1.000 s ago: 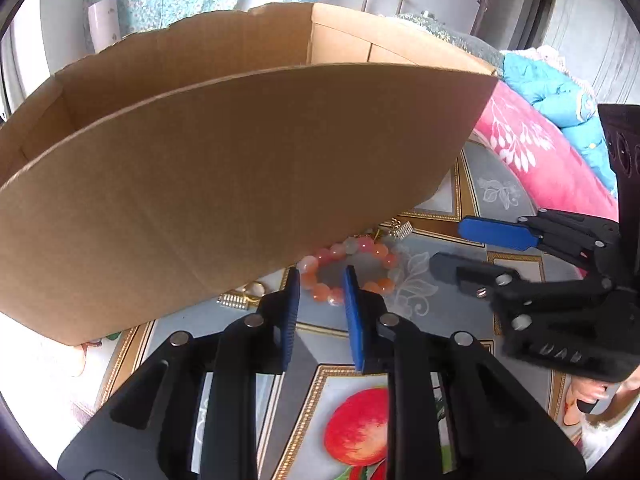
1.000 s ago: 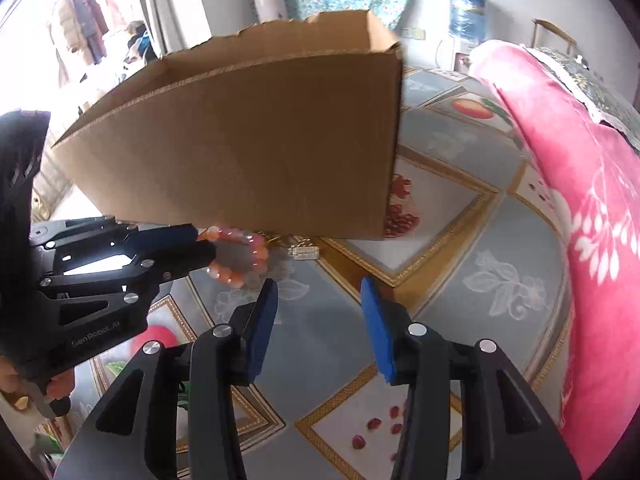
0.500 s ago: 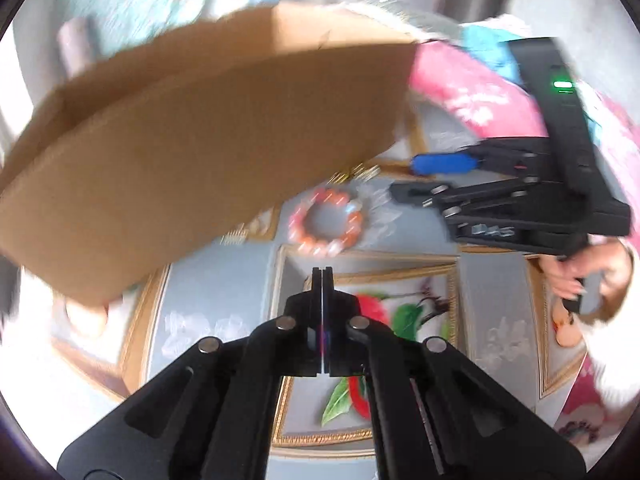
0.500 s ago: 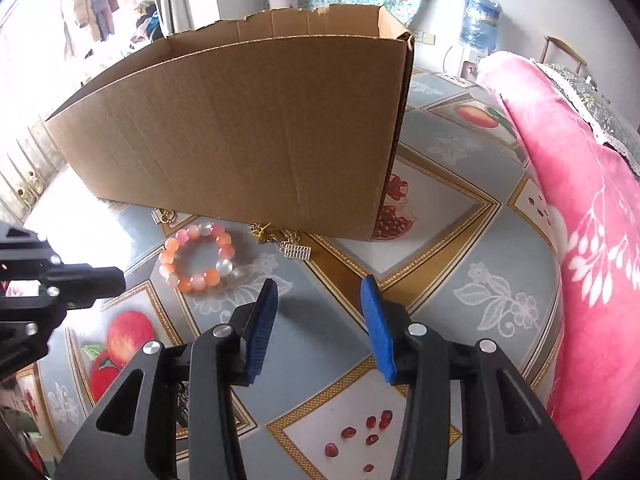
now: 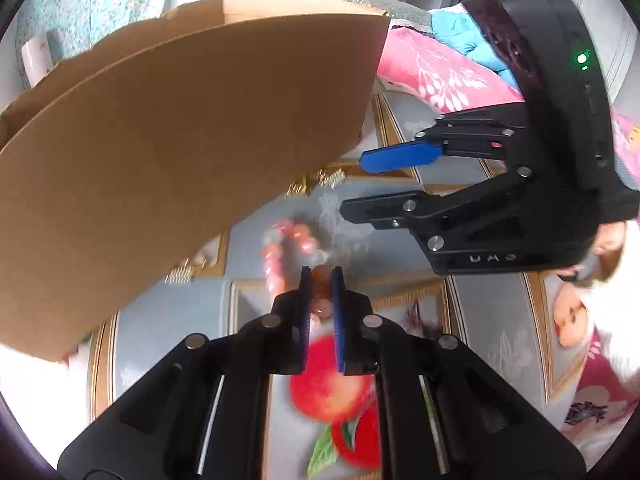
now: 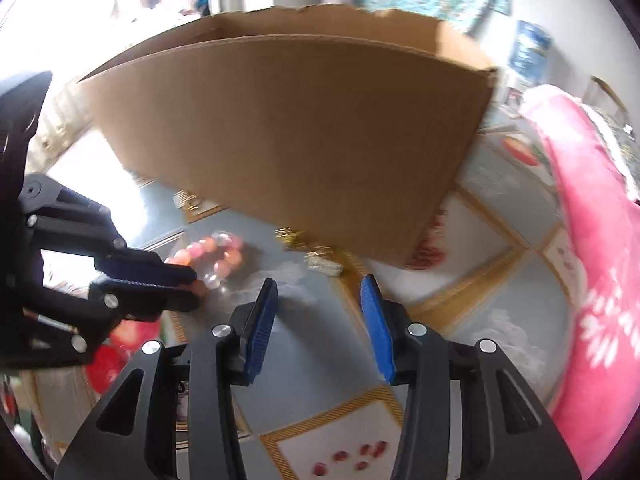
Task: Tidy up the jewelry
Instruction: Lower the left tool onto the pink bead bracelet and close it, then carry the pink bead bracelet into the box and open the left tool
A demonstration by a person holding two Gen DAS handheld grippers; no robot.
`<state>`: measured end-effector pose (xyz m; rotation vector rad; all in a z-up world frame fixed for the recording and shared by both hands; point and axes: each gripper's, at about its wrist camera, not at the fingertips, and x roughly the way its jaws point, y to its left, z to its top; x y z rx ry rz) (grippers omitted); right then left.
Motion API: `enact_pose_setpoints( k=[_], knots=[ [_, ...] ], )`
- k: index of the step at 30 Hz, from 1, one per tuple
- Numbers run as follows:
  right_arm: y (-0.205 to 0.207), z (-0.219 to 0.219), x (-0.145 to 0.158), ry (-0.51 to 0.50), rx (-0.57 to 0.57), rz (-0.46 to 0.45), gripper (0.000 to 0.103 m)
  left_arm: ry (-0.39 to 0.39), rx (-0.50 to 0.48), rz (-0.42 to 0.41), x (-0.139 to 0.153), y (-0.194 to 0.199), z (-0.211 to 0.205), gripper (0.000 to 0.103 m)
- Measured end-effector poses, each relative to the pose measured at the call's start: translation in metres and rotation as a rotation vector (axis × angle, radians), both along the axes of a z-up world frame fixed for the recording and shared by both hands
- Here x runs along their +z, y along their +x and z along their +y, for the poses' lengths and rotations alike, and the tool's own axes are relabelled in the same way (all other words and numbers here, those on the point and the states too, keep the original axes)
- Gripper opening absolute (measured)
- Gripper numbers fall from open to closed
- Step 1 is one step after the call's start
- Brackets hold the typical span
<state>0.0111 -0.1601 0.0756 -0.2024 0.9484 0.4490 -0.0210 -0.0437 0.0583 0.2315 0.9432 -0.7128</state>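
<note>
Tongs first: my left tongs [image 5: 320, 280] have just been closing and now pinch a bead or two at the near side of the bead bracelet [image 5: 290, 246], with the pads nearly together. My right tongs [image 6: 318, 300] stand partly open with nothing between them, hovering over the patterned tabletop [image 6: 500, 304].

Location of the item: the bracelet sits just in front of the cardboard box [image 5: 180, 160], near its lower wall; the right wrist view shows the loop bunched at the tip of the left tongs. Whether it has left the surface I cannot tell, since both views are blurred.

Handling, as I judge it: a light string of round, glossy beads, limp as a whole though each bead is hard. Smooth spheres will tend to squirt out from flat pads, so the hold should bear on the cord between two beads, or squarely across one bead. The free loop will swing when carried. Small gold pieces [image 6: 320, 262] lie beside the box foot, well within reach of the right tongs.
</note>
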Motion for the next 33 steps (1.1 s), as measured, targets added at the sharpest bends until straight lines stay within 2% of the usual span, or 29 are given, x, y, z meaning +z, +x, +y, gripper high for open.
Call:
enact_pose_setpoints(
  k=[8, 10, 11, 12, 16, 18, 22, 25, 27, 30, 33],
  knots=[
    [0.013, 0.009, -0.001, 0.007, -0.016, -0.023, 0.042, 0.002, -0.008, 0.011, 0.009, -0.03, 0.038, 0.009],
    [0.013, 0.014, -0.001, 0.011, -0.006, -0.015, 0.02, -0.004, -0.009, 0.009, 0.01, -0.033, 0.039, 0.009],
    [0.013, 0.017, 0.0, 0.001, -0.009, -0.012, 0.019, -0.009, -0.007, 0.006, 0.012, -0.034, 0.042, 0.009],
    [0.013, 0.02, 0.0, -0.007, -0.011, -0.009, 0.009, -0.012, -0.006, 0.005, 0.013, -0.035, 0.044, 0.009],
    [0.003, 0.033, 0.002, -0.073, -0.018, -0.02, 0.006, -0.025, 0.004, 0.015, 0.017, -0.039, 0.054, 0.009],
    [-0.006, 0.028, 0.002, -0.054, -0.044, -0.009, 0.006, -0.03, 0.006, 0.017, 0.019, -0.037, 0.049, 0.009],
    [-0.04, 0.018, 0.002, -0.06, -0.117, -0.012, 0.003, -0.029, 0.011, 0.008, 0.024, -0.044, 0.07, 0.009],
    [-0.053, -0.001, 0.006, 0.051, -0.176, 0.019, 0.003, -0.042, 0.028, 0.002, 0.029, -0.046, 0.073, 0.009],
    [-0.052, -0.008, 0.008, 0.126, -0.201, 0.036, 0.003, -0.081, 0.049, 0.013, 0.034, -0.045, 0.085, 0.009],
    [-0.056, -0.027, 0.023, 0.325, -0.2, 0.06, 0.003, -0.166, 0.06, 0.032, 0.046, -0.04, 0.092, 0.009],
    [-0.055, -0.042, 0.037, 0.42, -0.235, 0.063, 0.003, -0.21, 0.102, 0.054, 0.058, -0.039, 0.104, 0.009]
  ],
)
